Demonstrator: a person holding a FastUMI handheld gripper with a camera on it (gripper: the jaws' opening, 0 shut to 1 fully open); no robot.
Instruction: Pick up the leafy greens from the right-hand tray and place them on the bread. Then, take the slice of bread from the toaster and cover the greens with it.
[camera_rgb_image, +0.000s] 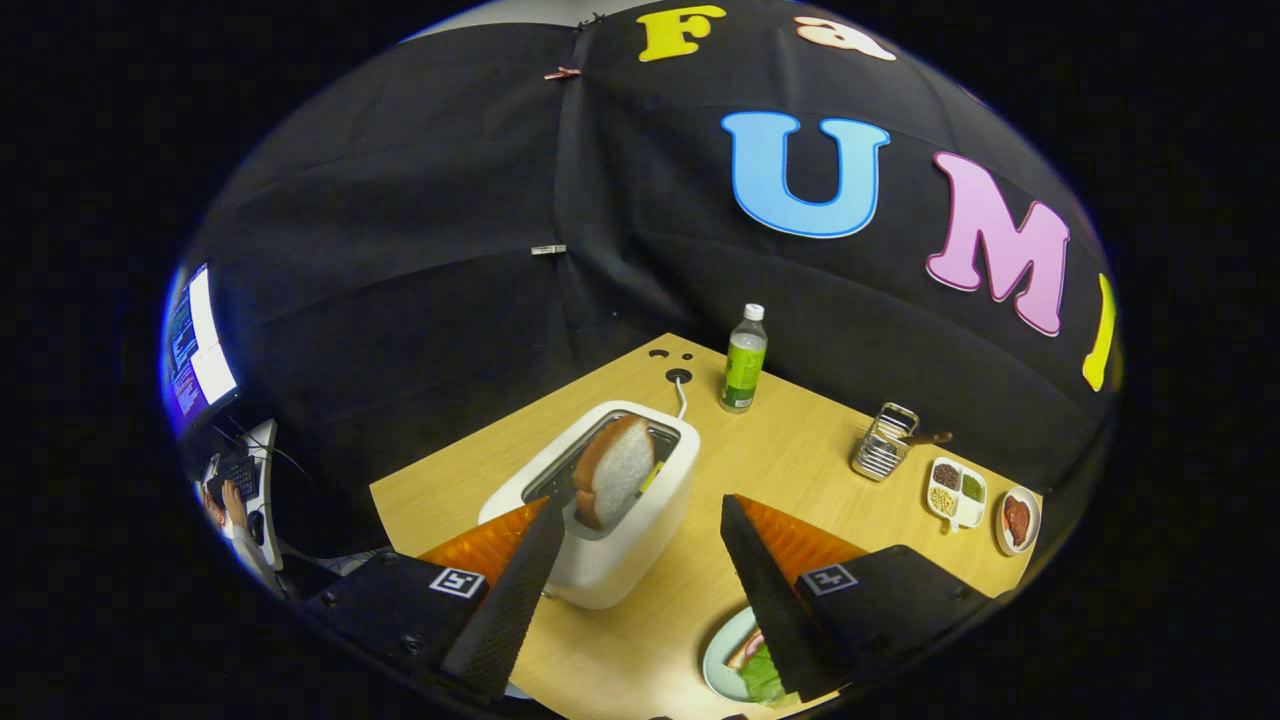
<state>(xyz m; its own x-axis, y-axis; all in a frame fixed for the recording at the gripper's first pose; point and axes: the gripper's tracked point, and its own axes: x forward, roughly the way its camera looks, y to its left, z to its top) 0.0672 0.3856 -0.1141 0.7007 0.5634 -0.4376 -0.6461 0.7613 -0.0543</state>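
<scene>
The greens (763, 676) already lie on the pale plate (722, 655) beneath the right finger, with what looks like bread and a pinkish filling under them, though the finger hides most of the stack; so the first half of the task appears done. What remains is the second half: the slice of bread (613, 472) stands upright in the slot of the white toaster (610, 520), tilted a little, and has not been taken. The tongs (640, 515) are spread wide and hold nothing; their two dark fingers (520, 590) frame the toaster, the left tip just beside the slice's crust, the right finger well clear of it and over the plate. Judging from this, the next step is to bring the fingers around the slice, lift it out and carry it down to the plate. The desk (700, 590) is light wood, set in a corner of the black-cloth booth. Beyond the toaster stands a green-labelled bottle (744, 361) near the cable hole; off to the right are a small wire rack (882, 443), a divided dish of seeds or spices (956, 491) and a small dish with something red-brown (1018, 520). Far left, past the cloth, a lit monitor (198, 345) and a person's hand at a keyboard (232, 495) are visible.
</scene>
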